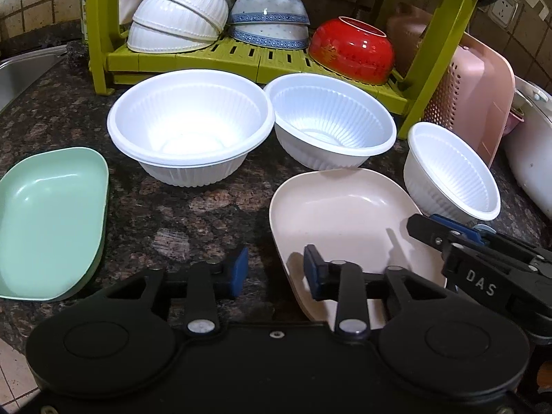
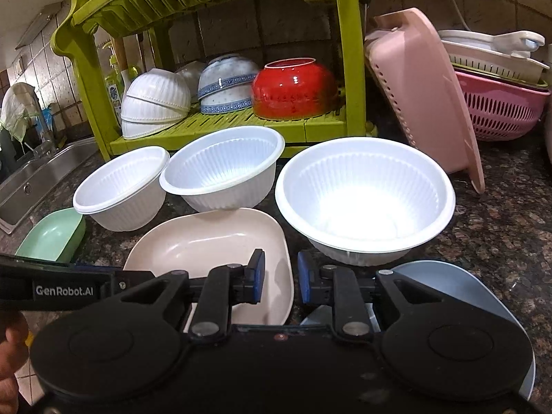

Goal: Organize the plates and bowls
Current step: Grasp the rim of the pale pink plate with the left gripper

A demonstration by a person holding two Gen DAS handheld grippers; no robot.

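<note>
A pale pink plate (image 1: 345, 214) (image 2: 207, 245) lies on the dark granite counter. My left gripper (image 1: 276, 270) is open, its jaws on either side of the plate's left rim. My right gripper (image 2: 281, 277) (image 1: 434, 224) is open too, astride the plate's right rim. Behind the plate stand three white ribbed plastic bowls: a double-rimmed one (image 1: 189, 120) (image 2: 120, 186), a tilted middle one (image 1: 331, 120) (image 2: 220, 169) and a third (image 1: 452, 176) (image 2: 362, 196). A mint green plate (image 1: 48, 217) (image 2: 51, 234) lies to the left. A grey-blue plate (image 2: 459, 286) sits partly hidden under my right gripper.
A lime green dish rack (image 1: 241, 55) (image 2: 214, 0) at the back holds upturned white, blue-patterned and red bowls (image 1: 352, 48). A pink colander (image 1: 476, 103) (image 2: 424, 96) leans right of it. A steel sink (image 1: 20, 72) (image 2: 34, 179) is at the left. A hand (image 2: 10, 362) shows at the lower left.
</note>
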